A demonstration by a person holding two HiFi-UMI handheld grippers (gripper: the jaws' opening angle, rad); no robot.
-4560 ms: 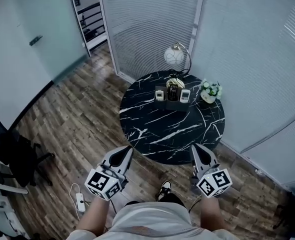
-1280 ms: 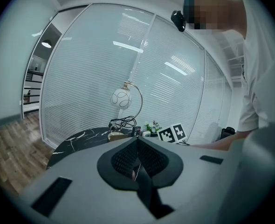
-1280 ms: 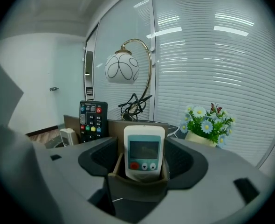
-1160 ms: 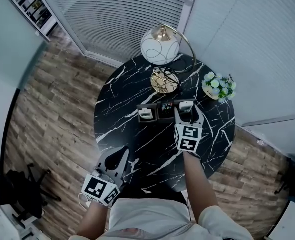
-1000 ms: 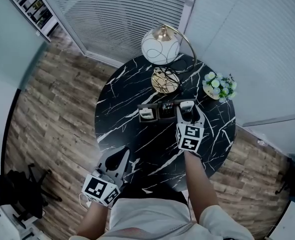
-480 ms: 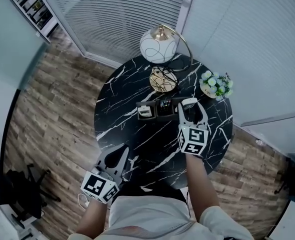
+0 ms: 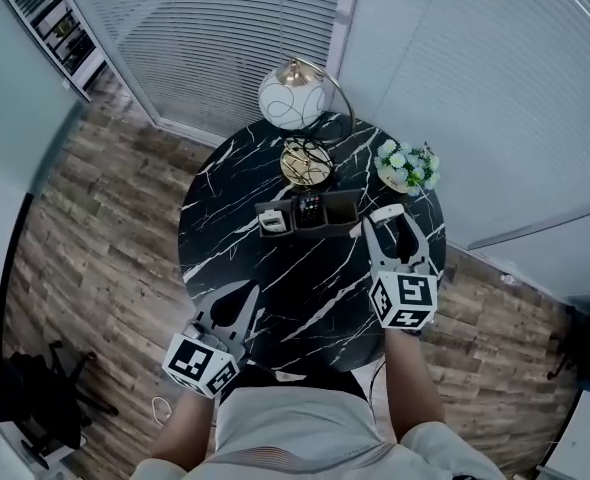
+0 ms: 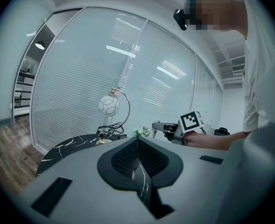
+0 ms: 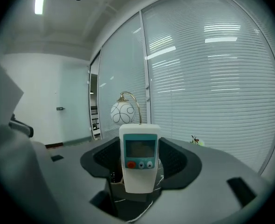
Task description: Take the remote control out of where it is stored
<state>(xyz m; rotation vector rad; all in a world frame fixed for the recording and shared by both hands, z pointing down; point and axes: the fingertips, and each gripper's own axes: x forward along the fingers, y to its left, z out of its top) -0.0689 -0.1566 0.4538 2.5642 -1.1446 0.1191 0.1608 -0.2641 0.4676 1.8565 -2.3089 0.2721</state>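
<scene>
Table [image 7: 275, 268]: round, black marble, carrying a three-slot holder [image 7: 310, 214].
Holder's slots: a small pale remote [image 7: 271, 221] in the left, a dark remote [image 7: 309, 208] in the middle, the right one empty.
Right gripper [image 7: 390, 230]: raised just right of the holder. Its jaws, which had just been closing, pinched the white remote control [image 9: 139, 157] by its sides, clear of the slots.
Right gripper view only: the remote's screen and red button.
Left gripper [image 7: 237, 303]: at the table's near edge, fingers pressed together on nothing.
</scene>
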